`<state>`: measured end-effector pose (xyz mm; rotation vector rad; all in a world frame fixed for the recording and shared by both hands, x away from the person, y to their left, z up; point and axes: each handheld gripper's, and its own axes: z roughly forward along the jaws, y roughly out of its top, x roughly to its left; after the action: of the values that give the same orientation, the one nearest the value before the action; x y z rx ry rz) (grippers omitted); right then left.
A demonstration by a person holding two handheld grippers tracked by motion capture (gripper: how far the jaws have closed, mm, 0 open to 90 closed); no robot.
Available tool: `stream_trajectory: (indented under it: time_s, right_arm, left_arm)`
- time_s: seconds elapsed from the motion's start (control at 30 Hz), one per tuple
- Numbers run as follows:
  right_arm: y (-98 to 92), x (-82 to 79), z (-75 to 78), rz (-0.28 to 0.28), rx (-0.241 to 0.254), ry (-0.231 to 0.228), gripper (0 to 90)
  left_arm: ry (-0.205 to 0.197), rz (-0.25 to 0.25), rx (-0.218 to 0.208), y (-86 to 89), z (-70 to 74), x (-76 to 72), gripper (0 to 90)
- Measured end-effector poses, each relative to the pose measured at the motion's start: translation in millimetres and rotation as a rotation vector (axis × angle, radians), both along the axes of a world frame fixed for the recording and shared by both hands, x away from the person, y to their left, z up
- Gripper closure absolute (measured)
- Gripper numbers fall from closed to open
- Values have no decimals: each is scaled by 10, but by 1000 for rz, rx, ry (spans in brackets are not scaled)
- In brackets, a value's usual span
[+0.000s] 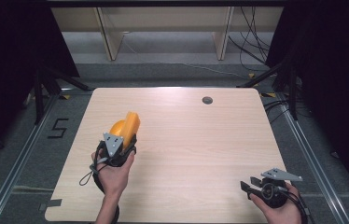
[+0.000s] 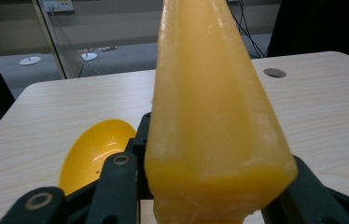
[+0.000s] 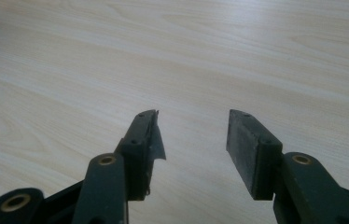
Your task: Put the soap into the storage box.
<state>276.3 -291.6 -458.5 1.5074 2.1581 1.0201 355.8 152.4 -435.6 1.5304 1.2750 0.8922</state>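
Observation:
My left gripper is shut on a tall orange-yellow wedge-shaped piece, which it holds upright above the left part of the table. In the left gripper view the piece rises between the two black jaws, and its translucent base sits between the pads. A yellow bowl lies on the table just left of and below the jaws; from above it shows as a rounded orange shape behind the gripper. My right gripper is near the table's front right corner. It stands open over bare wood.
The light wooden table has a round grommet hole near its far edge. Black stands and cables flank the table on the floor, and a "5" mark is taped at the left. Wooden shelf legs stand behind.

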Motion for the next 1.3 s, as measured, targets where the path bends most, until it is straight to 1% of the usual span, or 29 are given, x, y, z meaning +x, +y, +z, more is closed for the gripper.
stream_trajectory:
  time_s: [0.03, 0.1, 0.13, 0.17, 0.2, 0.3, 0.33, 0.37, 0.43, 0.5, 0.53, 0.6, 0.67, 0.7, 0.77, 0.8, 0.83, 0.93, 0.97, 1.03, 1.07, 1.13, 1.2, 1.23, 1.27, 1.3]
  right_arm:
    - [15, -4, -4, -11, 13, 10, 533]
    - [6, -6, 7, -2, -8, 0, 533]
    - [4, -7, 8, -4, -10, -1, 533]
    - [7, -9, 5, -9, 5, 12, 532]
    - [7, -9, 5, -9, 5, 12, 532]
    - [5, -11, 9, -16, -4, 12, 532]
    - [1, 4, -6, 4, 6, 0, 532]
    - [12, 1, -8, -1, 14, 7, 532]
    - [12, 9, -13, 6, -1, -4, 532]
    - [10, 17, -19, 8, -7, -12, 533]
    - [7, 8, -7, 9, -9, 0, 532]
    - [15, 4, -9, 0, -2, 5, 532]
    - [13, 10, -15, 1, -5, -3, 532]
    - [20, 9, -18, -4, 2, 1, 532]
    - [19, 8, -16, -3, 0, -1, 532]
    - [19, 8, -16, -3, 0, -1, 532]
    - [16, 12, -20, 1, 1, -8, 532]
    - [13, 13, -22, 1, 1, -8, 533]
    - [13, 13, -22, 1, 1, -8, 533]
    - [15, 12, -21, 0, 3, -8, 532]
    - [15, 12, -21, 0, 3, -8, 532]
    - [20, 2, -15, -14, 5, 11, 532]
    - [19, 3, -16, -13, 5, 11, 532]
    - [13, 0, -4, -8, -3, 22, 532]
    - [13, 0, -4, -8, -3, 22, 532]
    - [21, 1, -13, -14, 6, 14, 532]
  left_arm:
    - [2, 4, -2, 11, 7, 4, 604]
    - [-1, 20, -3, 43, 13, 19, 604]
    - [-2, 26, -1, 59, 14, 27, 604]
    - [0, 41, -10, 111, 13, 48, 604]
    - [0, 41, -10, 111, 13, 48, 604]
    - [9, 73, -3, 206, 7, 66, 604]
    - [6, 82, -3, 230, 2, 75, 604]
    - [8, 88, 1, 253, -2, 82, 604]
    - [13, 105, 1, 286, -12, 95, 604]
    - [14, 113, 1, 332, -37, 128, 604]
    - [22, 121, -2, 365, -56, 155, 604]
    - [26, 133, -1, 395, -77, 199, 604]
    - [29, 136, 8, 419, -92, 249, 604]
    - [35, 137, 12, 427, -101, 284, 604]
    - [37, 138, 12, 430, -108, 306, 604]
    - [39, 138, 23, 434, -121, 340, 604]
    - [43, 140, 21, 432, -135, 365, 603]
    - [68, 141, 30, 428, -208, 448, 604]
    - [68, 141, 30, 428, -208, 448, 604]
    - [87, 145, 37, 416, -272, 494, 604]
    - [87, 145, 37, 416, -272, 494, 604]
    - [97, 149, 48, 405, -324, 535, 604]
    - [104, 148, 46, 405, -336, 547, 603]
    - [118, 165, 54, 403, -358, 568, 604]
    - [118, 165, 54, 403, -358, 568, 603]
    - [126, 165, 48, 409, -371, 579, 603]
